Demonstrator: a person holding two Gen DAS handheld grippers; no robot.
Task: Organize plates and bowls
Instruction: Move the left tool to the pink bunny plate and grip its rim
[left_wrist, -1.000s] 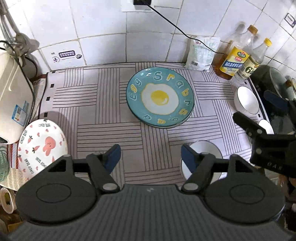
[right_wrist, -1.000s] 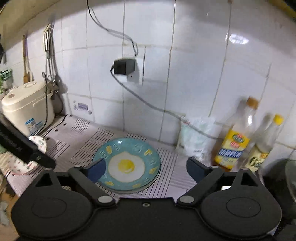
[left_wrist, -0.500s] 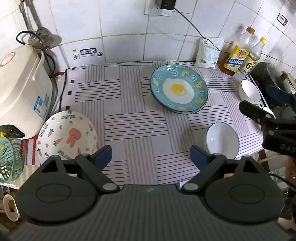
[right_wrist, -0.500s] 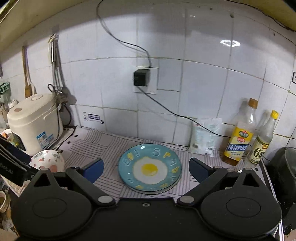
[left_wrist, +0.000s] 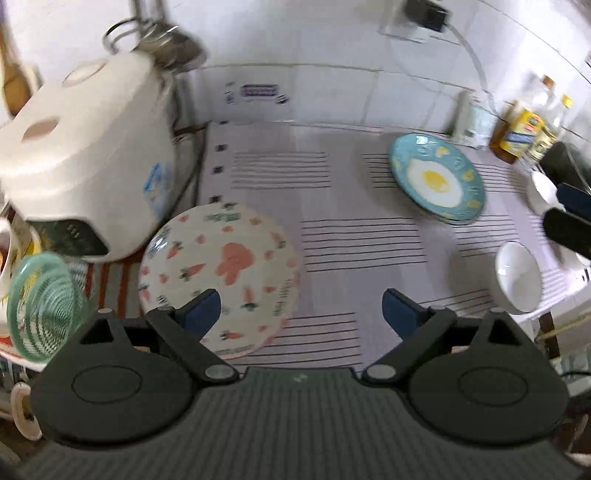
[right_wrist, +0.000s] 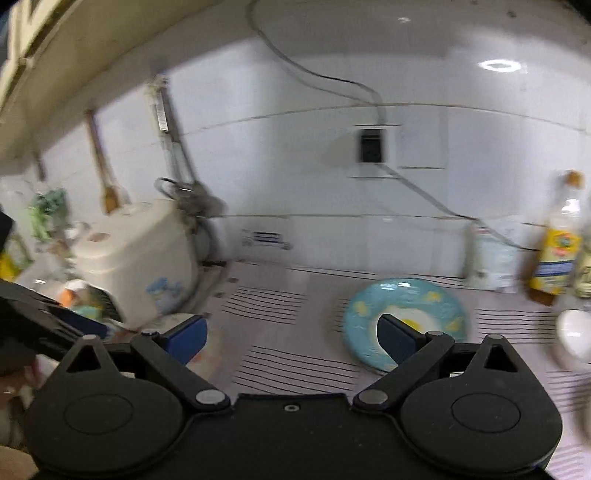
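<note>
Little of the sorting appears to be done. On the striped mat (left_wrist: 332, 236) covering the counter, the dishes are seen scattered rather than gathered. A white plate with a pink rabbit and carrots (left_wrist: 221, 273) lies at the mat's front left corner, just beside the white rice cooker (left_wrist: 85, 162). A blue plate with a fried-egg design (left_wrist: 436, 179) sits toward the back right; a second rim seems to show beneath it, so it may already be stacked on another plate, though this cannot be confirmed. A white bowl (left_wrist: 517, 277) rests at the front right edge, and another white bowl (left_wrist: 541, 192) is placed further back along the right edge, near the oil bottles (left_wrist: 524, 129).

The left gripper (left_wrist: 301, 308) is held above the front edge of the mat with its jaws spread wide and nothing between them; its left finger overlaps the rabbit plate in the picture. The right gripper (right_wrist: 291, 338) is likewise held wide and empty, raised over the mat and turned toward the tiled wall.

By this evidence, the rabbit plate remains to be joined to the blue one, and the two bowls remain to be nested. Both views are blurred.
</note>
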